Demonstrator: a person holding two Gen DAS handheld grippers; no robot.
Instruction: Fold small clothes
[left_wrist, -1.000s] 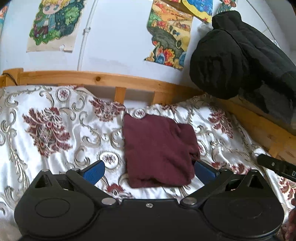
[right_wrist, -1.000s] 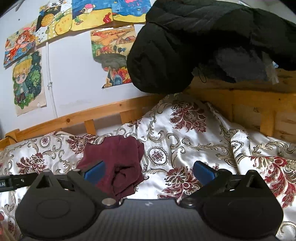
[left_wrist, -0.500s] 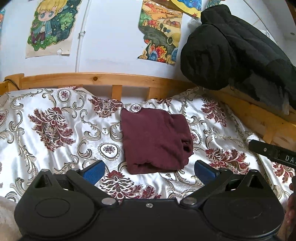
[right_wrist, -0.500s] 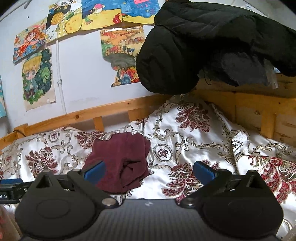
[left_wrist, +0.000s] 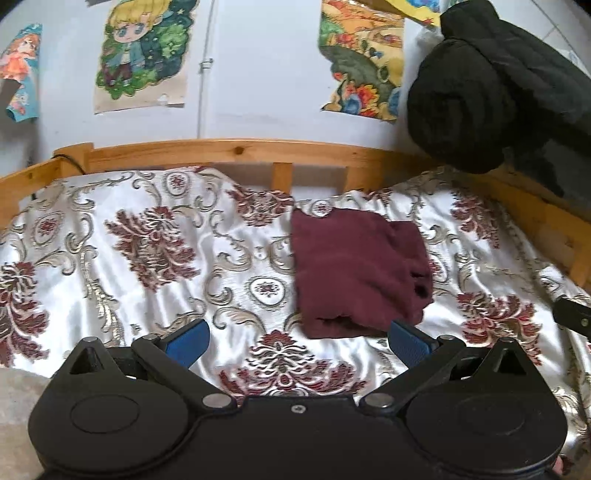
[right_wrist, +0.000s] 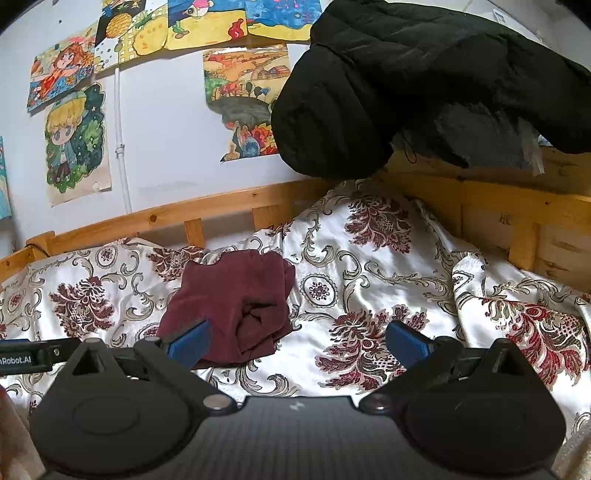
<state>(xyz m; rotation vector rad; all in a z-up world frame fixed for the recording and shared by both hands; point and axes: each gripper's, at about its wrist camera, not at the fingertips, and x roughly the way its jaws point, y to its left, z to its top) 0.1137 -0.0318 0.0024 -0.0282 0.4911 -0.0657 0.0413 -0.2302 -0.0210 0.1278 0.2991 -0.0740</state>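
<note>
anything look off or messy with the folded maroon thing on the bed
The maroon garment is folded, but its right edge is bunched, with loose layers gaping open, clearest in the right wrist view. Both grippers are open and clear of it.

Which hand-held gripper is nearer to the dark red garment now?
Left, slightly. The left hand-held gripper faces the garment nearly straight ahead; the right hand-held gripper has it off toward its left finger.
</note>
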